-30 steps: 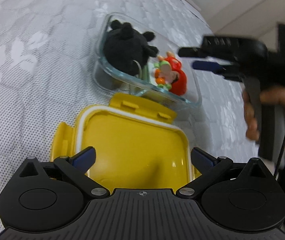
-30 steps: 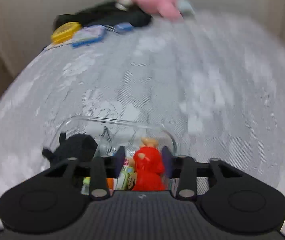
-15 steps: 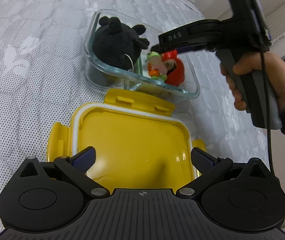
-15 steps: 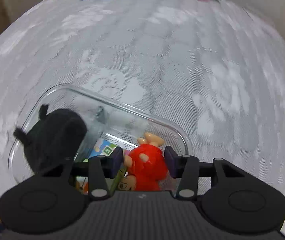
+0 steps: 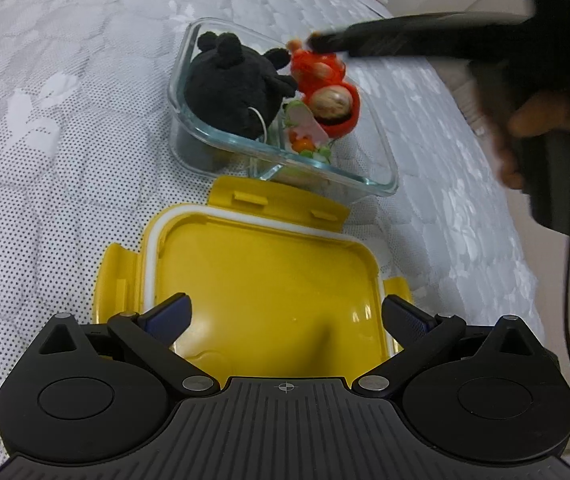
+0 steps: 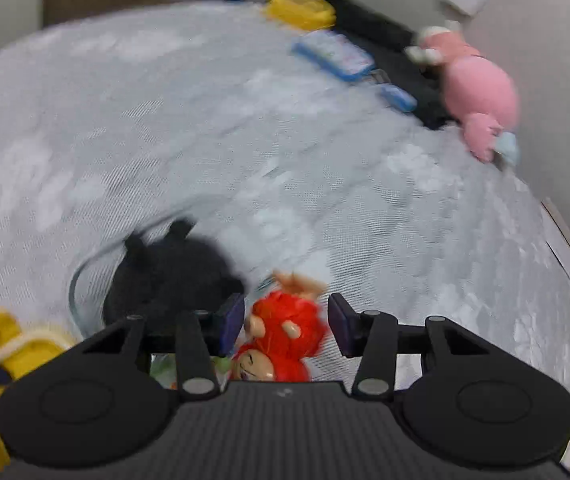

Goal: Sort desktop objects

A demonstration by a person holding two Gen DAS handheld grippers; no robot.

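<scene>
A clear glass container (image 5: 381, 160) on the white patterned cover holds a black plush toy (image 5: 233, 84), a red doll (image 5: 325, 92) and a small green and orange toy (image 5: 309, 148). A yellow lid (image 5: 269, 284) lies upside down in front of it. My left gripper (image 5: 285, 316) is open and empty above the lid. My right gripper (image 6: 287, 320) is open around the red doll (image 6: 285, 332), its pads (image 6: 231, 320) apart from the doll; the doll lies in the container beside the black plush (image 6: 169, 276).
At the far edge lie a pink plush (image 6: 477, 92), a blue flat case (image 6: 333, 56), a yellow lid (image 6: 301, 10) and a black cloth (image 6: 389, 40). The person's hand (image 5: 541, 120) holds the right gripper at the right of the left wrist view.
The right gripper's jaws have opened wider and let go of the red doll, which now lies in the container. The right gripper has swung and lifted. The left gripper has not moved.
</scene>
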